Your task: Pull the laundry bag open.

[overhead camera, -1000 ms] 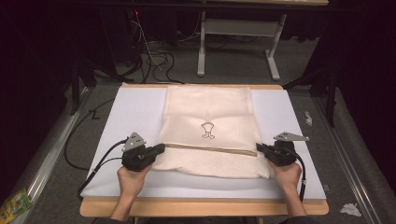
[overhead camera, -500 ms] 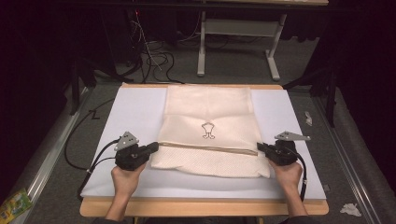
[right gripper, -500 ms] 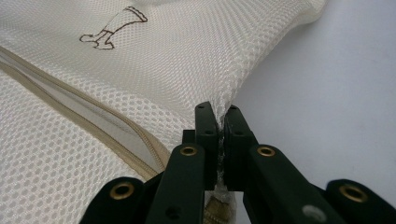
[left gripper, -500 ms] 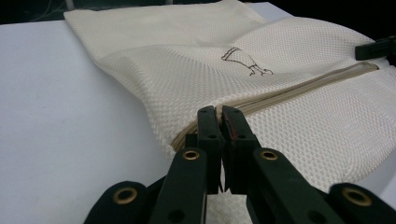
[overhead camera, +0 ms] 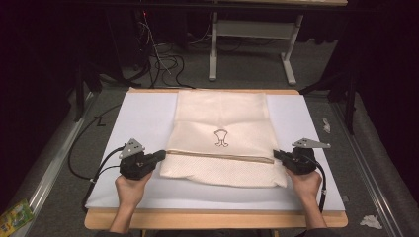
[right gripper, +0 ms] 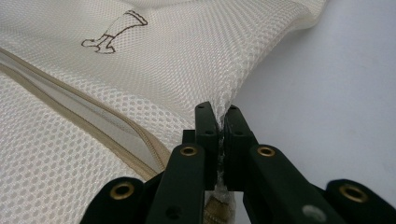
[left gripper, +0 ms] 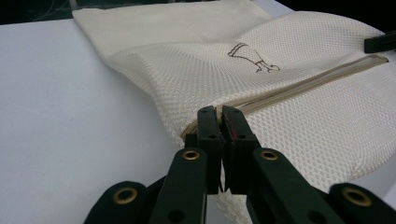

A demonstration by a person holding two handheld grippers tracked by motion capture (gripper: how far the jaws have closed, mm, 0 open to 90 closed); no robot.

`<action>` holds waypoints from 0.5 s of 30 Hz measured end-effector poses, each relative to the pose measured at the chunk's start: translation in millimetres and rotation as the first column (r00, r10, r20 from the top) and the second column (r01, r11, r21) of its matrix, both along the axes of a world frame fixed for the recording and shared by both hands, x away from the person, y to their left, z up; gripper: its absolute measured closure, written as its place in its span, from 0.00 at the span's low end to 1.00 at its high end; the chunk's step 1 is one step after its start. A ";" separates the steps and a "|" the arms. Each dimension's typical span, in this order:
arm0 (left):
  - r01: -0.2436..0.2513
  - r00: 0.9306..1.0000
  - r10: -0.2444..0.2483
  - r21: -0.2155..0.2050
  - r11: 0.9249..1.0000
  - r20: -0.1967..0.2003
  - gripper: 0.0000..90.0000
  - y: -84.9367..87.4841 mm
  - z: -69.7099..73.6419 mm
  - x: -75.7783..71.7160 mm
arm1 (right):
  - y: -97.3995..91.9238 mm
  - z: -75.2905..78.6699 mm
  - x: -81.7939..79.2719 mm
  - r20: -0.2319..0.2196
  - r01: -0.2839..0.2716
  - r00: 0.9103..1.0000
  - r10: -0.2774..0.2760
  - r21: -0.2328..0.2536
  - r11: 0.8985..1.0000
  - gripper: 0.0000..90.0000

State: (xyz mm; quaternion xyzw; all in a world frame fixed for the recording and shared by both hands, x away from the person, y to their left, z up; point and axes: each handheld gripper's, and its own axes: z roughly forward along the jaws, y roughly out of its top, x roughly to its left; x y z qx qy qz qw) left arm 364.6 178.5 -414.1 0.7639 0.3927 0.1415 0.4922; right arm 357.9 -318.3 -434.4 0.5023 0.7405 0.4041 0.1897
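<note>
A cream mesh bag [overhead camera: 222, 118] with a small dark logo [overhead camera: 221, 137] lies flat on the white board [overhead camera: 138, 118]. A beige zipper [overhead camera: 220, 155] runs across its near part. My left gripper [overhead camera: 162, 155] is shut at the zipper's left end, its jaws [left gripper: 218, 114] pinching the bag's edge [left gripper: 289, 93]. My right gripper [overhead camera: 276, 154] is shut on the bag's right edge near the zipper's other end; mesh [right gripper: 163, 70] is drawn up between its jaws [right gripper: 217, 112]. The zipper [right gripper: 70, 93] looks stretched straight between the two grippers.
The white board lies on a wooden table [overhead camera: 212, 219]. On the floor beyond are cables [overhead camera: 158, 59] and a desk frame [overhead camera: 286, 64]. A crumpled scrap [overhead camera: 369, 221] lies at the right and a green packet [overhead camera: 15, 217] at the lower left.
My left gripper has shifted slightly to the left, drawing the bag's left edge with it. The right gripper has stayed in place.
</note>
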 end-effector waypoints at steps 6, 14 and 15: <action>-0.013 1.000 0.014 0.029 1.000 -0.005 0.97 3.0 0.6 -0.2 | -1.5 0.5 0.4 0.001 0.006 1.000 -0.006 -0.005 1.000 0.98; -0.031 0.999 0.032 0.079 0.996 -0.008 0.97 2.2 -2.9 1.4 | -1.2 1.1 2.2 0.006 0.012 1.000 -0.012 -0.003 1.000 0.98; -0.033 0.999 0.034 0.084 0.996 -0.009 0.97 2.4 -3.3 1.2 | -1.2 1.1 2.2 0.006 0.012 1.000 -0.012 -0.003 1.000 0.98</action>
